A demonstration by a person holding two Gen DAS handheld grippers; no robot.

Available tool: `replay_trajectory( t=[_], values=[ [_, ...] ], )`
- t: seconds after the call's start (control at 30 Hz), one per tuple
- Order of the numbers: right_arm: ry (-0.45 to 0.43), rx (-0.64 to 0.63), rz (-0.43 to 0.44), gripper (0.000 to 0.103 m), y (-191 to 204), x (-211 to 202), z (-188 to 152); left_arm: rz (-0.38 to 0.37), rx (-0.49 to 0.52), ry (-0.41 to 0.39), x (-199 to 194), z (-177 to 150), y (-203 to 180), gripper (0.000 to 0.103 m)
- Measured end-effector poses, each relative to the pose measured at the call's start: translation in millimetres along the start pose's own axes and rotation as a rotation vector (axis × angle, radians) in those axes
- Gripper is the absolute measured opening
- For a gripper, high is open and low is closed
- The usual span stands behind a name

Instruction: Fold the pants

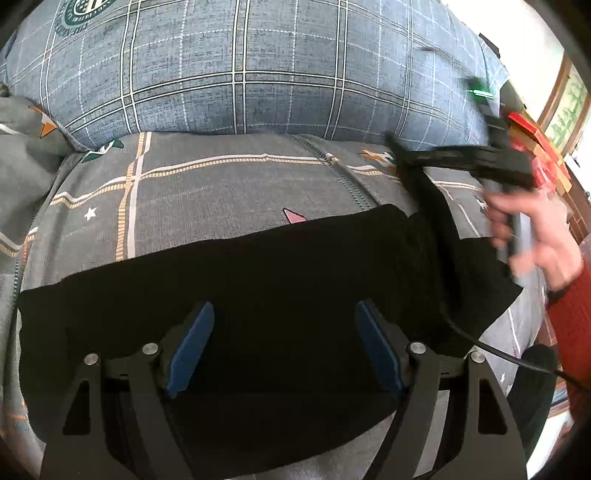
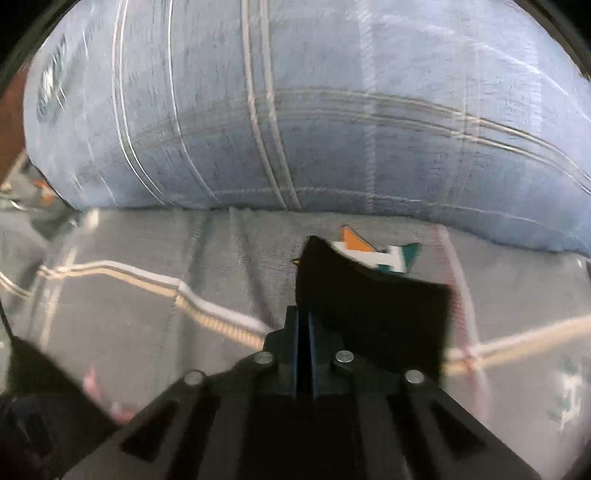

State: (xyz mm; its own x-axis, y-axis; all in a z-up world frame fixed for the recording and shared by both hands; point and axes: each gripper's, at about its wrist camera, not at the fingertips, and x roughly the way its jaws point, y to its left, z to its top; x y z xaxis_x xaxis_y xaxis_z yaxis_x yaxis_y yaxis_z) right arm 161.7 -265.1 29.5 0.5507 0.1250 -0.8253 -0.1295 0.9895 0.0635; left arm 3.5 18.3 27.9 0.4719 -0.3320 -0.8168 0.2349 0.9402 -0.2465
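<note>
Two grippers work over black pants (image 1: 240, 288) that lie flat on a grey bed cover (image 1: 207, 184). The pants' far edge runs straight across the cover, from near left up to far right. The left gripper (image 1: 284, 347) hangs over the middle of the pants with its blue pads (image 1: 192, 347) wide apart and nothing between them. On the right, a hand (image 1: 532, 236) holds the right gripper (image 2: 304, 328). Its jaws are clenched tight on a corner of the pants, and that corner is lifted off the cover. Far behind lies a big blue checked pillow (image 1: 258, 66), touching the cover's far edge. The cover is bare between the pants and the pillow. A round green badge (image 1: 88, 11) on the pillow has writing too small to read.
</note>
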Motion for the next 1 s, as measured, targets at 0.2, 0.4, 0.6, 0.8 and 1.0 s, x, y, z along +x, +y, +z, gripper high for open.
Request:
replay_trajectory(
  t=[0.2, 0.4, 0.6, 0.8, 1.0],
  values=[
    [-0.166, 0.136, 0.094, 0.003, -51.9, -143.2, -70.9, -0.03, -0.002, -0.005, -6.7, -1.4, -4.4, 0.079],
    [-0.037, 0.277, 0.057, 0.004, -115.8, -164.1, -146.7, -0.061, 0.01, -0.004, -6.9, -0.1, -27.1, 0.079],
    [0.096, 0.396, 0.108, 0.03, -148.6, -131.3, -175.3, -0.071, 0.069, 0.015, -6.0, -4.3, -55.4, 0.079],
    [0.03, 0.366, 0.105, 0.018, -150.2, -135.2, -174.3, -0.048, 0.063, 0.034, -2.5, -5.5, -53.8, 0.079],
    [-0.023, 0.278, 0.101, 0.003, -139.6, -165.9, -171.1, -0.026, 0.05, 0.016, -17.0, -10.7, -36.2, 0.079]
  ],
)
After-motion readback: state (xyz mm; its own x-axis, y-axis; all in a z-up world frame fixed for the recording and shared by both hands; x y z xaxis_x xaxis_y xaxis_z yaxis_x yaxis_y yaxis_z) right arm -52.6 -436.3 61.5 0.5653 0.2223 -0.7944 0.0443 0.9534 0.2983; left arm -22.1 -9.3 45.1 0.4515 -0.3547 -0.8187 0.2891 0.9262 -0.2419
